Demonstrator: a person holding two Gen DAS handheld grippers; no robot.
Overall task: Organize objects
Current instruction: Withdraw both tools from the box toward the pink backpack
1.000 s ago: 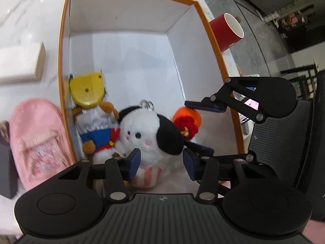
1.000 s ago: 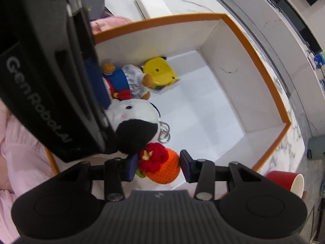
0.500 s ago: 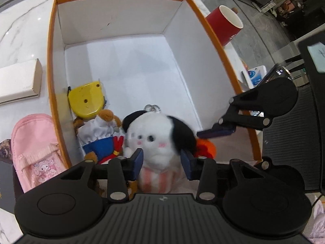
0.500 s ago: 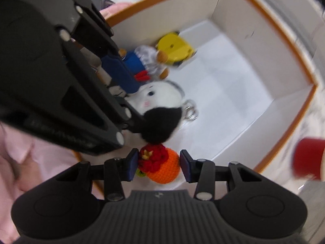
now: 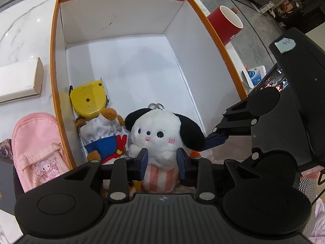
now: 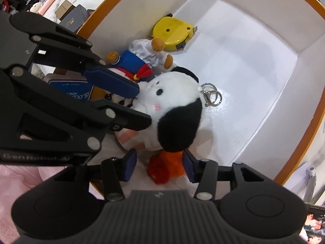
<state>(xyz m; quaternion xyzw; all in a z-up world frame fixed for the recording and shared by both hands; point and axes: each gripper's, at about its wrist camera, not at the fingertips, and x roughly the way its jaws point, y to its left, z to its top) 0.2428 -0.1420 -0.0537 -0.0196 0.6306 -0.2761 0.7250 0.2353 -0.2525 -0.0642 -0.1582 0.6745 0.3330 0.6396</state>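
The left gripper (image 5: pixel 162 160) points down into the box (image 5: pixel 54 61), and its jaws are closing on the lower body of the plush dog (image 5: pixel 160 130). The blue pads (image 5: pixel 144 158) sit against the dog's white belly on either side, just above its pink-striped base. In the right wrist view one left finger lies along the dog's flank and the other crosses its front.

The right gripper (image 6: pixel 159 165) also points down into the box, beside the left one. Its jaws are opening, at a middling width, with the orange toy (image 6: pixel 168 166) lying between the pads on the box floor. A gap shows on each side of the toy, so neither pad presses it. The toy is tucked under the dog's black ear.

Beyond the dog, a small bear (image 5: pixel 105 134) in blue and white lies against the left wall, touching the dog. Past the bear a yellow tape measure (image 5: pixel 88 99) rests by the same wall.

Outside the box a pink pouch (image 5: pixel 36 148) and a white case (image 5: pixel 18 81) lie to the left, and a red cup (image 5: pixel 225 24) stands at the far right.
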